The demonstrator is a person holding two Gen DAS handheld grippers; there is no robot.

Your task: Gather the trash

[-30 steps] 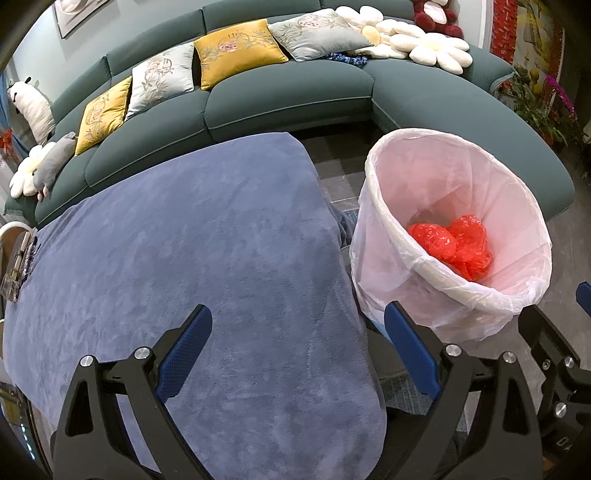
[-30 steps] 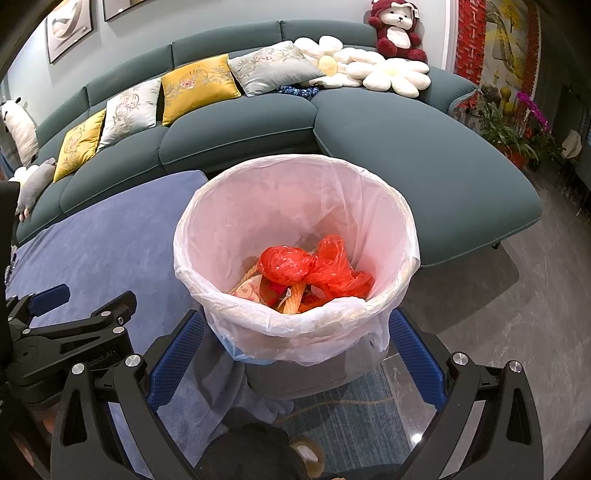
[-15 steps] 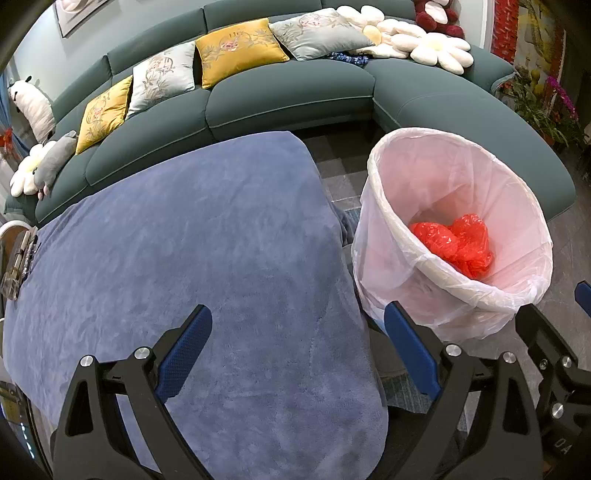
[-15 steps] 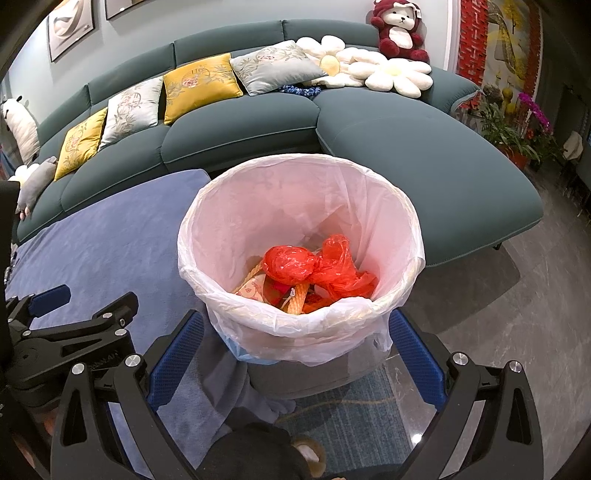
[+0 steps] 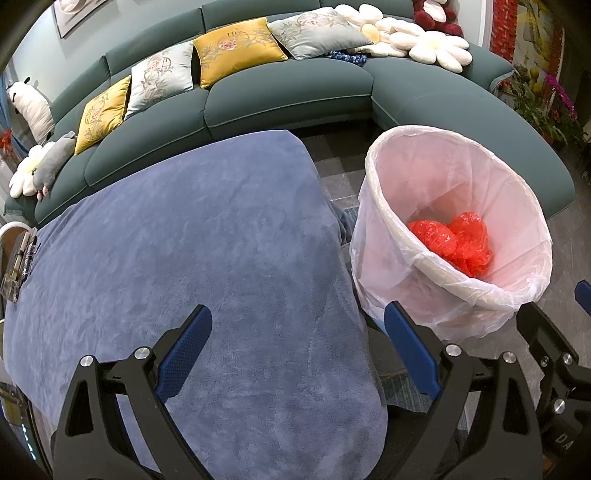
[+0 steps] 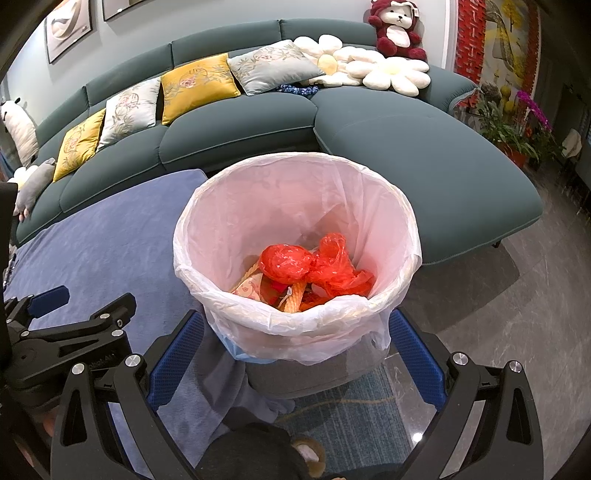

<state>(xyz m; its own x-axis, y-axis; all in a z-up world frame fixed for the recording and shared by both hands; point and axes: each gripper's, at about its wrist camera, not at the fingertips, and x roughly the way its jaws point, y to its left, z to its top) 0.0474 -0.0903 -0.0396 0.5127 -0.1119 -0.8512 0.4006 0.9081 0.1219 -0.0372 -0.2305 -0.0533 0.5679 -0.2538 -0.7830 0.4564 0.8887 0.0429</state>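
Note:
A trash bin (image 6: 258,325) lined with a pale pink bag stands on the floor beside the table; it also shows in the left wrist view (image 5: 388,229). Inside lie crumpled red plastic bags (image 6: 314,262) and some orange and patterned wrappers (image 6: 291,299); the red bags show in the left wrist view (image 5: 454,240) too. My right gripper (image 6: 297,354) is open and empty, just in front of the bin's near side. My left gripper (image 5: 299,343) is open and empty above the blue cloth-covered table (image 5: 184,240), left of the bin.
A teal curved sofa (image 6: 258,122) with yellow and grey cushions runs along the back. Flower pillows (image 6: 369,70) and a red plush bear (image 6: 395,29) sit on it. Potted plants (image 6: 509,125) stand at right. A clear object (image 5: 14,266) lies at the table's left edge.
The view shifts very slightly; both grippers stay open and nearly still, and the bin's contents are unchanged.

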